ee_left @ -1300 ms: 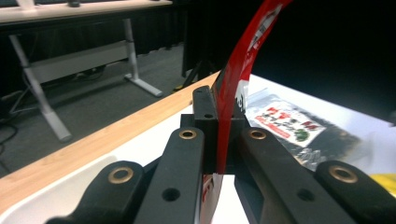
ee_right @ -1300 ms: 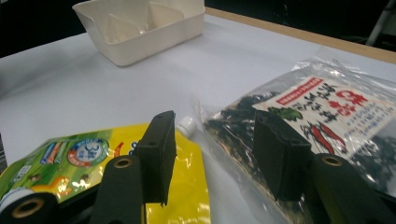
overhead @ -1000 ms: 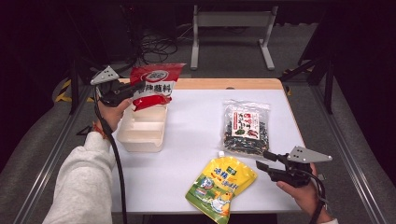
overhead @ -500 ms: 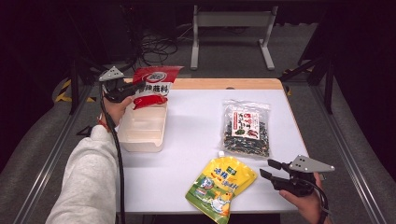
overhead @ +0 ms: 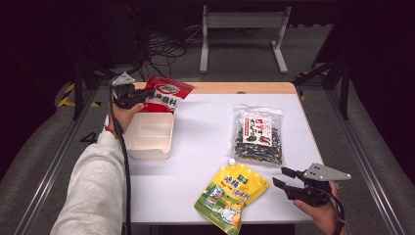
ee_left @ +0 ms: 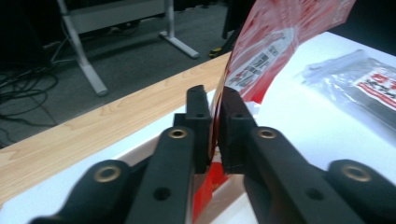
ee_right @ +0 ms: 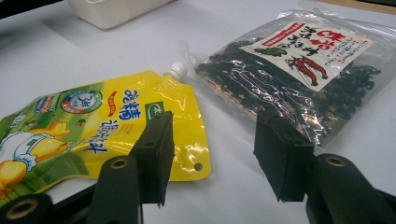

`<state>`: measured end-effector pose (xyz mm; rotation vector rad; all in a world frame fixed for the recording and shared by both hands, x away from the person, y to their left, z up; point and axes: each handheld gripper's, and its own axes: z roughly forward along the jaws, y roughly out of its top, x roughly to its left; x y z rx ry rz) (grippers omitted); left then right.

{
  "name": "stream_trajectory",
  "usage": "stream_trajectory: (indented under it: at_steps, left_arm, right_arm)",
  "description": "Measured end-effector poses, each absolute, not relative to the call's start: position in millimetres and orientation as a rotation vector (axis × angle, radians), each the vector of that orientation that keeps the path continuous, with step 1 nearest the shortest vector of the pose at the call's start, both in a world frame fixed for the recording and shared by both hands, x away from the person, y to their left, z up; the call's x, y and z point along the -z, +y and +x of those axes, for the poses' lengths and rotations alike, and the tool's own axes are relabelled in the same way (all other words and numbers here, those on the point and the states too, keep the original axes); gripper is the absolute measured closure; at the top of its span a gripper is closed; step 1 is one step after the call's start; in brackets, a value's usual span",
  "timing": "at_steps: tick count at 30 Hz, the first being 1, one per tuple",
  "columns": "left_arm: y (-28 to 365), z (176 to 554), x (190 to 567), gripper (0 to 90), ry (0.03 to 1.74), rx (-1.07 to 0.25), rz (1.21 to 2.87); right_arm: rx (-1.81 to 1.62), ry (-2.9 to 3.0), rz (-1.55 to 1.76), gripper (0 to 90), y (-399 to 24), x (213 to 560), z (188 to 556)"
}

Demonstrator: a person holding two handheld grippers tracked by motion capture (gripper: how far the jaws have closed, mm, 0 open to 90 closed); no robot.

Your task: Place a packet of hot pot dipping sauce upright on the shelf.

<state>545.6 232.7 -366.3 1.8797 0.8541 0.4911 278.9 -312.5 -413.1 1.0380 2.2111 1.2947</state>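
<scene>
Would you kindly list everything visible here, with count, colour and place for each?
red packet: one, red with a white label, held over the tub's far end
tub: one, cream, open, left part of the table
clear bag: one, see-through with dark contents and a white and red label, right part of the table
spouted pouch: one, yellow and green, white cap, near edge
table: one, white top with a wooden far edge
metal stand: one, grey, on the floor beyond the table
left gripper: black, shut on the red packet
right gripper: black, fingers apart, holding nothing, near the pouch
</scene>
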Motion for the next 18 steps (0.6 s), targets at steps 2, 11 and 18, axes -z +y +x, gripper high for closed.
stream_trajectory:
  at_steps: [2, 11, 18]
  left_arm:
    - [236, 545, 368, 86.5, 0.870, -0.491, 1.888]
    - [247, 545, 376, 88.7, 0.910, -0.509, 1.917]
    - [251, 536, 373, 74.0, 0.947, -0.515, 1.831]
  right_arm:
    - [-1.291, 2.219, 1.032, 47.6, -311, 413, 280]
    - [-1.277, 2.239, 1.024, 47.7, -306, 415, 285]
    - [-1.243, 2.238, 1.023, 49.1, -305, 417, 290]
